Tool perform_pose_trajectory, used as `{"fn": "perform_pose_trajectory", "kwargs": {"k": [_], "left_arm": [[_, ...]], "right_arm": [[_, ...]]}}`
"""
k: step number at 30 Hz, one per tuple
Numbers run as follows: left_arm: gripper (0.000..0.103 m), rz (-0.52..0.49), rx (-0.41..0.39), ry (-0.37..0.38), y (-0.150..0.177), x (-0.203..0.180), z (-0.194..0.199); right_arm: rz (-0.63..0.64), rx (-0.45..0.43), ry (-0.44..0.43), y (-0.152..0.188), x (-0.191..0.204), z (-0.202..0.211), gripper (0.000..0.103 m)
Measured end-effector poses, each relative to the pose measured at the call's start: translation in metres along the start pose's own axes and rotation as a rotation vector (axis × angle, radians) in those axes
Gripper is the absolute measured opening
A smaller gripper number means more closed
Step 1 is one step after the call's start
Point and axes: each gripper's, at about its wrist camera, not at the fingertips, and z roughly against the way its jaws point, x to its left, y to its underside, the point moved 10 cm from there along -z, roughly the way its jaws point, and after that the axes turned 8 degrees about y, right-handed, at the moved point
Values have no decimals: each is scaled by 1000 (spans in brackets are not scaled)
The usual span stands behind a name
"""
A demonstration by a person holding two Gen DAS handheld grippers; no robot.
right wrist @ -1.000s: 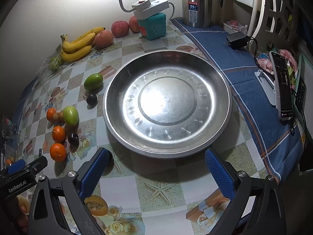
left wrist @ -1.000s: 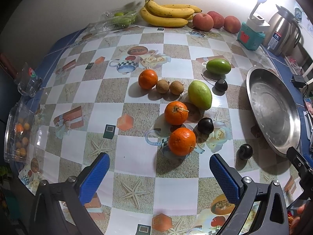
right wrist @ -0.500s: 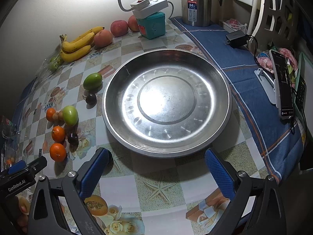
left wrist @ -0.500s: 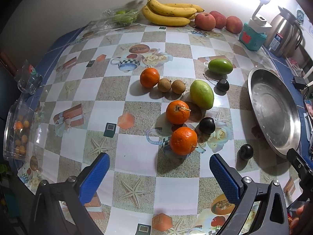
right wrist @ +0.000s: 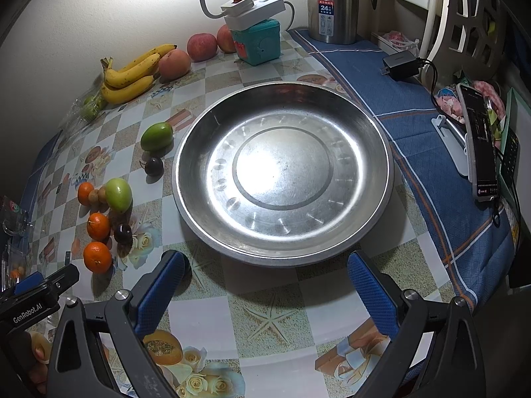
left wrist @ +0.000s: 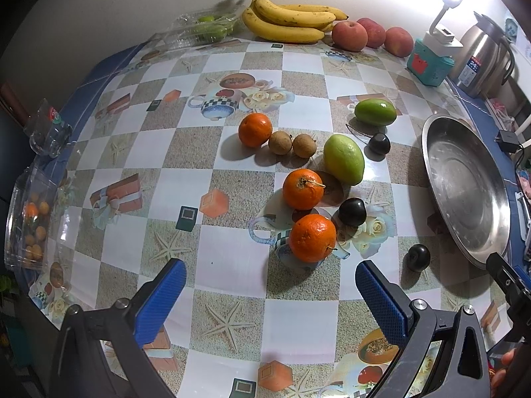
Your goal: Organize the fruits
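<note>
Loose fruit lies on the patterned tablecloth: three oranges, the nearest orange just ahead of my left gripper, which is open and holds nothing. Beside it are a dark plum, another plum, a yellow-green mango, a green mango and two brown longans. The wide steel dish is bare inside and lies directly before my right gripper, also open and holding nothing. Bananas and peaches sit by the wall.
A teal box with a power strip and lamp, a steel kettle, a charger and a phone crowd the right side. A clear box of small fruit and a glass stand at the left edge.
Both grippers have edged slightly forward; the left view has dropped a little toward the nearest orange. No fruit has moved and both grippers stay open.
</note>
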Motion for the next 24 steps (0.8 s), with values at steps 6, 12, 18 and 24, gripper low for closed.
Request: {"fn": "perform_pose_trajectory", "kwargs": {"k": [6,12,18,24], "left_arm": [[103,0,0,0,0,0,0],[103,0,0,1,0,0,0],[103,-6,-4,15,0,-3,0],[103,-4,8,34,-2,-6,-4]], "right_arm": [[-1,1,0,1,0,0,99],[0,2,-1,1,0,-1,99],[4,9,-4,2,1,-3,99],[42,55,-60,6,22,-9,99]]}}
